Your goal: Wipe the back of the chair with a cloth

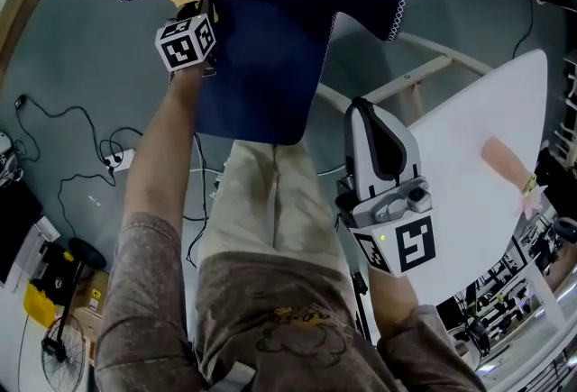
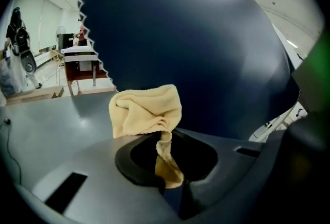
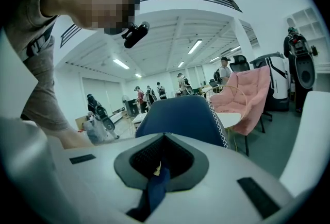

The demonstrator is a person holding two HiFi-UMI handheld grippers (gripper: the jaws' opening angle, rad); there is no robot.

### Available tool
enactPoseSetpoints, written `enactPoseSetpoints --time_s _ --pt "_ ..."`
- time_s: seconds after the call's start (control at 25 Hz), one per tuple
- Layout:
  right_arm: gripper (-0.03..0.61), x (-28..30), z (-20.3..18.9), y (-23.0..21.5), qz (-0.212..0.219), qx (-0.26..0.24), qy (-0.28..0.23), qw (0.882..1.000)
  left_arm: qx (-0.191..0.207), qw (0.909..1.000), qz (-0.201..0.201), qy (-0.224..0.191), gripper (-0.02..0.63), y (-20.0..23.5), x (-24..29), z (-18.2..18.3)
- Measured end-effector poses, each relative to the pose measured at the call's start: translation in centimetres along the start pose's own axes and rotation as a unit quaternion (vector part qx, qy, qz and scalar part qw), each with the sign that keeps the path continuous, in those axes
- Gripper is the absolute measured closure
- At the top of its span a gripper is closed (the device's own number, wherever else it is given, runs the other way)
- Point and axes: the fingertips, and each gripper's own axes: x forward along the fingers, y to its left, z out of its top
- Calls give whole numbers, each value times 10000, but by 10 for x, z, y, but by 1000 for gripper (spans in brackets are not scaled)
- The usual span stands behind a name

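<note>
Left gripper view: the left hand-held gripper (image 2: 167, 169) clamps a yellow cloth (image 2: 147, 112), bunched at the blue chair (image 2: 196, 48) back. The right hand-held gripper (image 3: 154, 182) is closed on nothing, away from the chair.

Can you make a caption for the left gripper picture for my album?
Left hand-held gripper pinches a yellow cloth in front of the blue chair back.
</note>
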Motion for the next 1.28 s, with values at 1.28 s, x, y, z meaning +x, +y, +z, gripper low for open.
enactPoseSetpoints --time_s 1.28 --pt "555 -1 2 -6 48 238 -98 9997 1557 9345 -3099 802 563 -304 -5 -68"
